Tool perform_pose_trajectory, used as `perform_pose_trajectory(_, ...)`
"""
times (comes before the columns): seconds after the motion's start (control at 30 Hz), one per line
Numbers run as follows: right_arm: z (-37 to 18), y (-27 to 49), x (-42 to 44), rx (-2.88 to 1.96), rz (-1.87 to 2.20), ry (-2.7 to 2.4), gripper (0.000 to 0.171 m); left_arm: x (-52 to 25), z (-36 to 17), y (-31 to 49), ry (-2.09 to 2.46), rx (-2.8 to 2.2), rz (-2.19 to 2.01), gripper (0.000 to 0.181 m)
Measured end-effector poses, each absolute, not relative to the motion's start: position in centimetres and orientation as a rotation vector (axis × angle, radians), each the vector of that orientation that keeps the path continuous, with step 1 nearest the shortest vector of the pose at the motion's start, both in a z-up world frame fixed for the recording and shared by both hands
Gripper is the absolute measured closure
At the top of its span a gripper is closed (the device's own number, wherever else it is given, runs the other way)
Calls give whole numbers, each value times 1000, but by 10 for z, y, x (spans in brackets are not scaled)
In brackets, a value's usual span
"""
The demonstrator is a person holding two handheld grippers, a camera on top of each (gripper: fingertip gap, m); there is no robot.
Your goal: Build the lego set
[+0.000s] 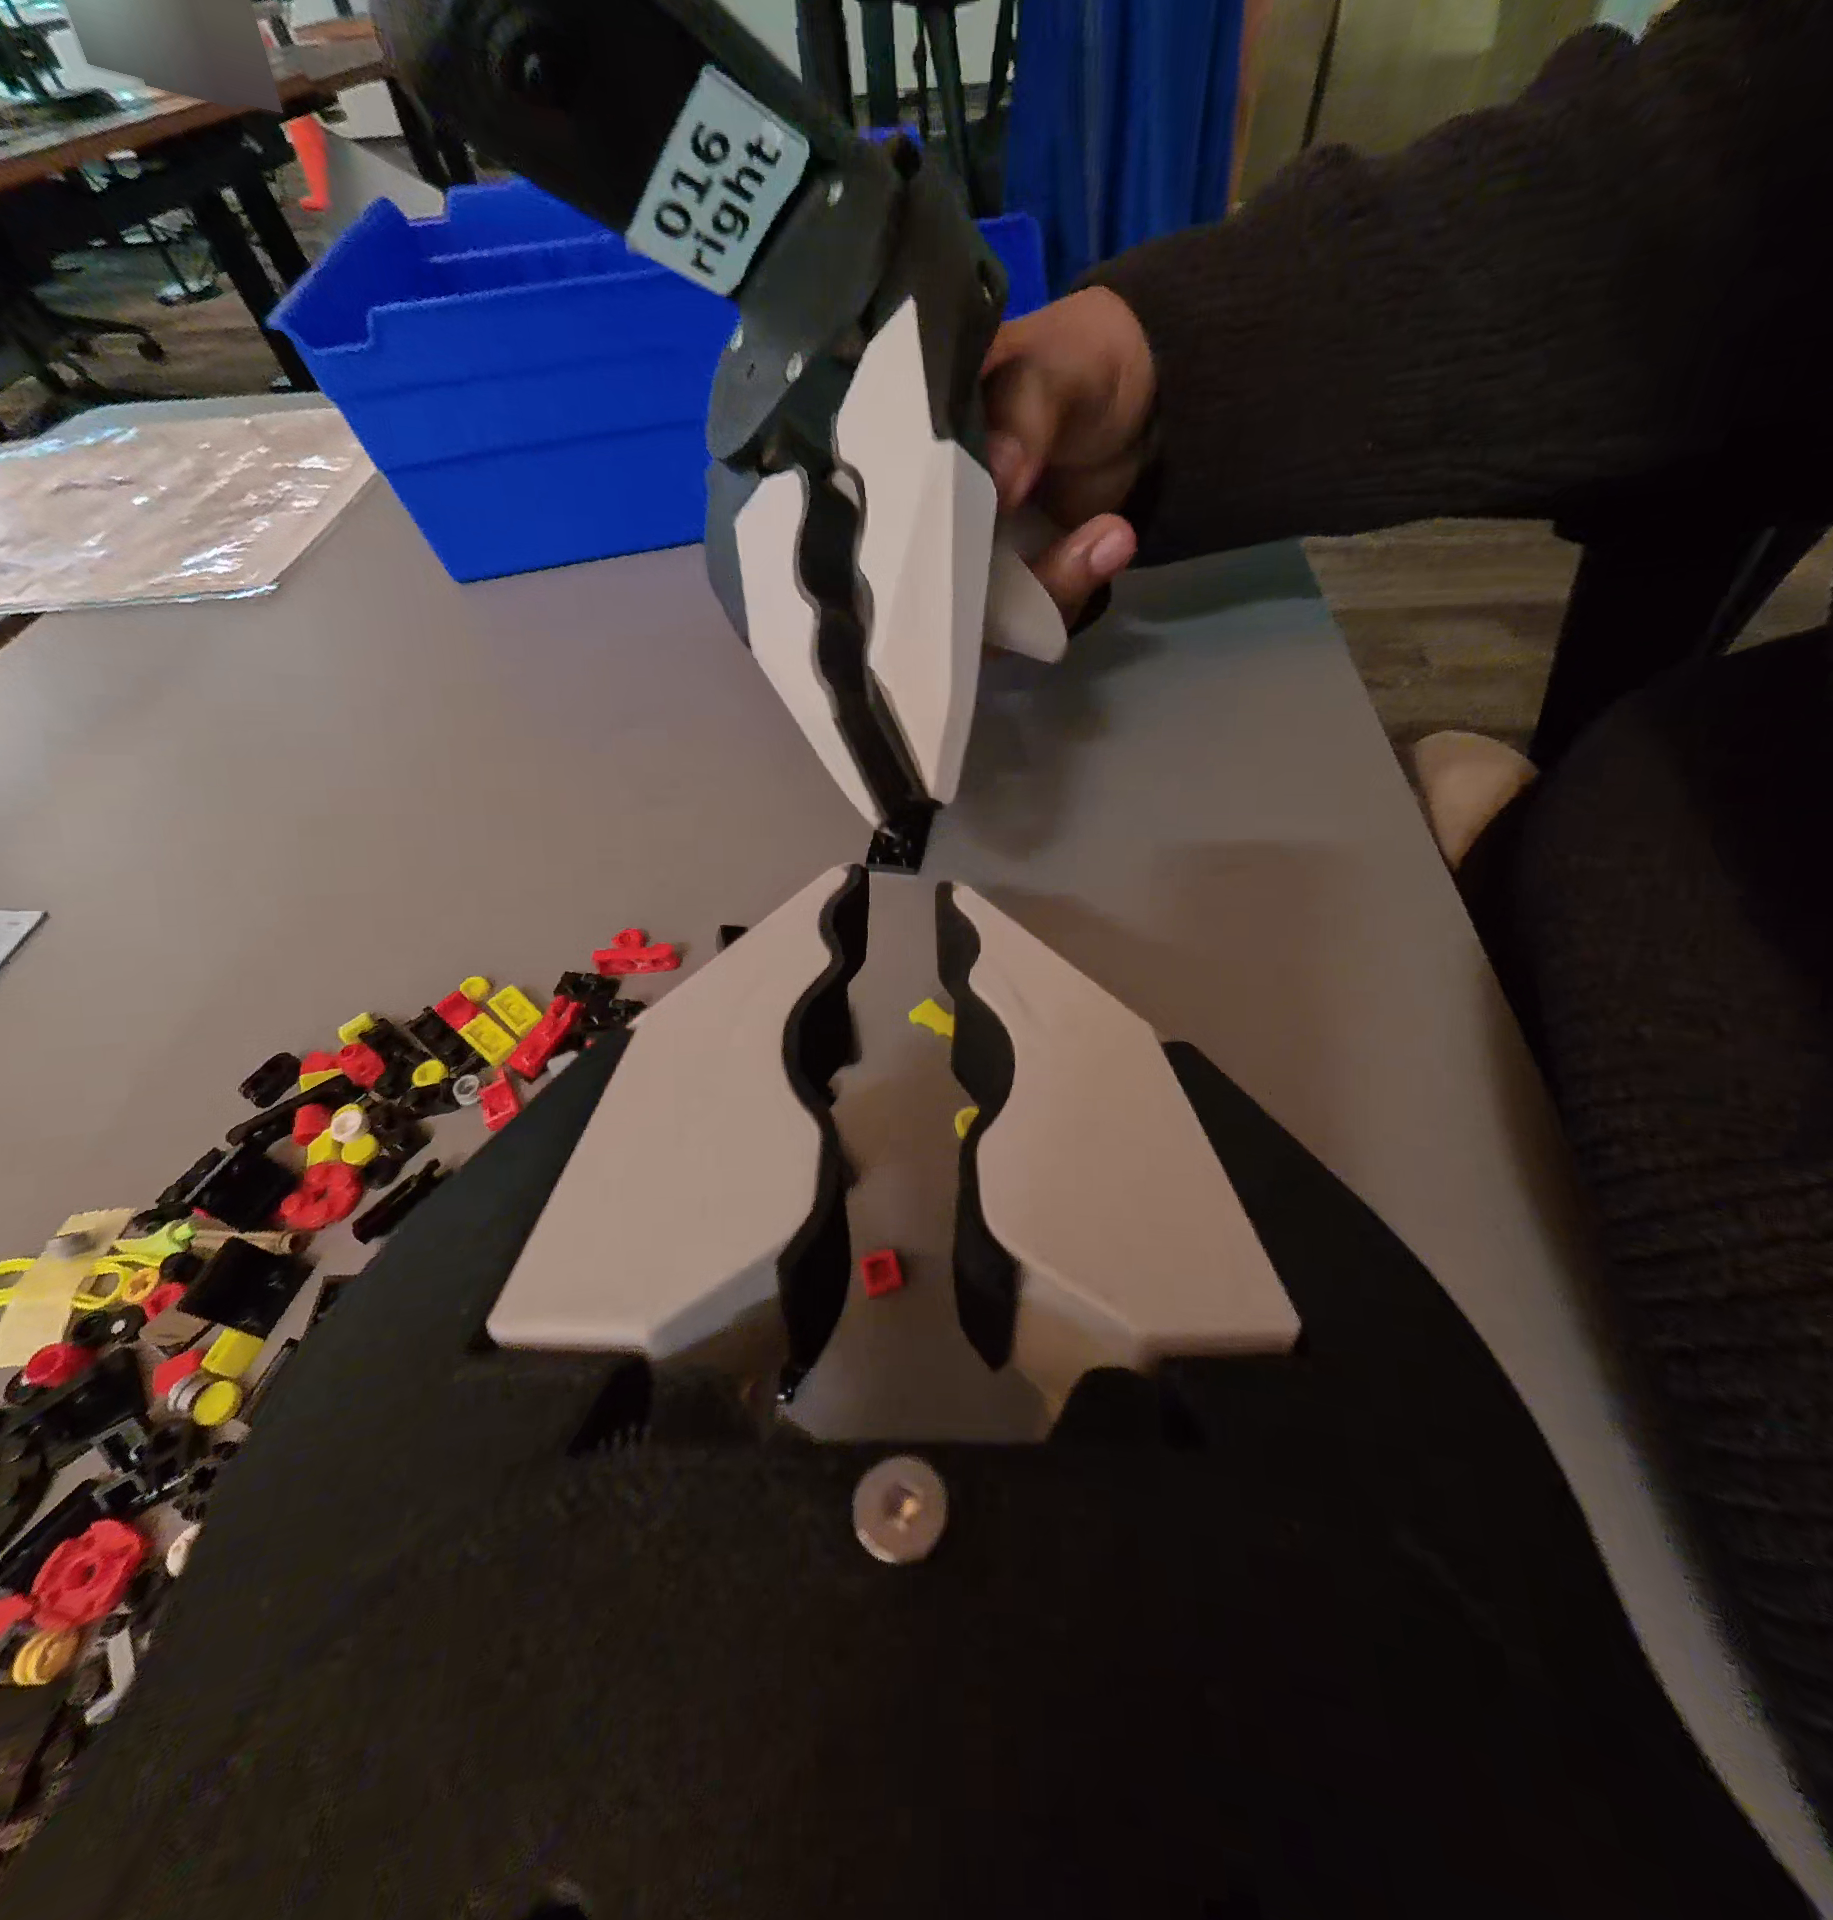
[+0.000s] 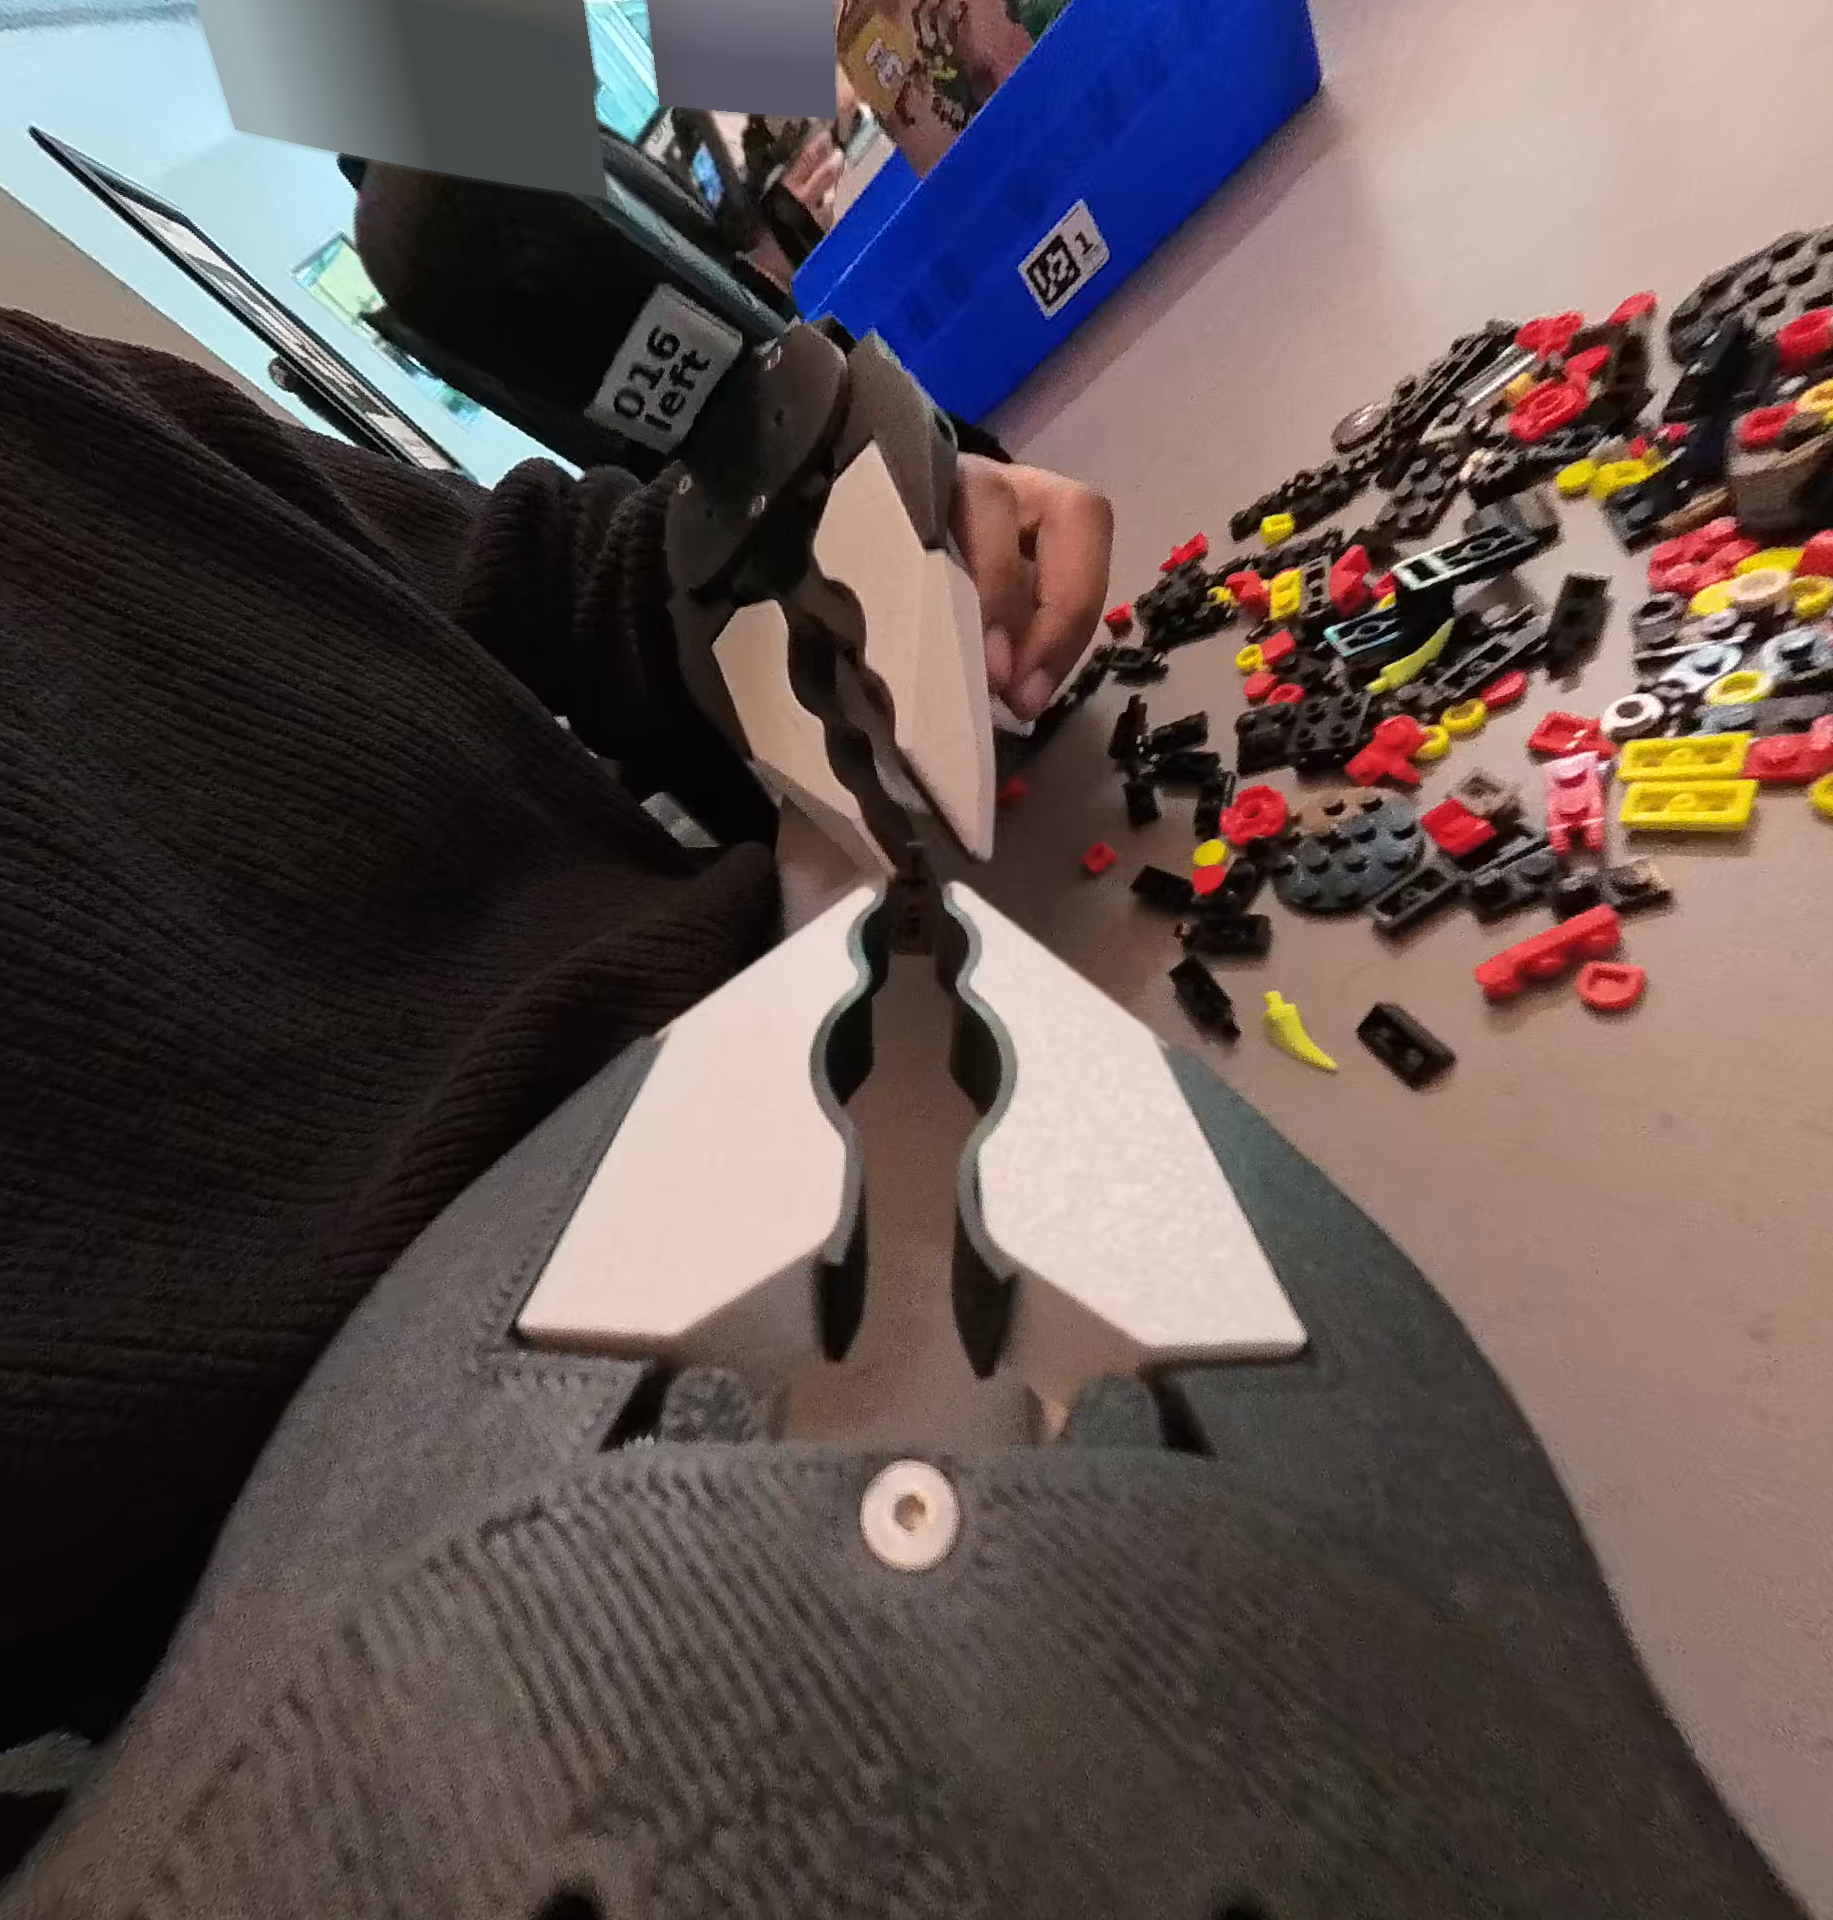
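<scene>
My right gripper (image 1: 907,805) was clamped on a small black lego piece (image 1: 899,840), held above the grey table (image 1: 476,748). My left gripper (image 1: 904,891) had its tips pinched on the same piece from the opposite side, so both sets of tongs met tip to tip at mid-table. The loose pile of red, yellow and black bricks (image 2: 1494,665) lay beside them. A blue bin (image 1: 507,416) sat behind.

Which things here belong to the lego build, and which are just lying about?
In the job: left tongs, right tongs, black piece held between them, loose lego pile.
Lying about: blue bin, silver sheet.
</scene>
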State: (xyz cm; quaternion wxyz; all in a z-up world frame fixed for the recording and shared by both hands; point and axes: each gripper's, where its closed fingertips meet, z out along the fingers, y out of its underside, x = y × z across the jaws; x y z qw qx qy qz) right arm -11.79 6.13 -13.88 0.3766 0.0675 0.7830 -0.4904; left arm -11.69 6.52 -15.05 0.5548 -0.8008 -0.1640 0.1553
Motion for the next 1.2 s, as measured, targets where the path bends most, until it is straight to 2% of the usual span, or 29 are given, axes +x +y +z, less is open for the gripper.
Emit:
perform_pose_trajectory(0.5,-160,63,-98,183,-1055,1981,163,-102,-162,72,-329,-1967,263,178)
perform_pose_trajectory(0.7,-158,56,-134,174,-1310,2220,138,-129,-168,57,-652,-1900,167,178)
perform_pose_trajectory(0.83,-148,55,-158,-151,-1588,2698,144,-140,-175,50,-939,-1749,-95,178)
perform_pose_trajectory(0.9,-146,54,-153,-408,-1630,2876,141,-146,-179,44,-1077,-1657,-200,178)
perform_pose_trajectory(1.1,-171,48,-140,-935,-1404,3220,136,-146,-171,40,-1172,-1494,-399,177)
perform_pose_trajectory(1.2,-167,45,-137,-1015,-1440,3235,141,-142,-171,42,-1150,-1526,-393,177)
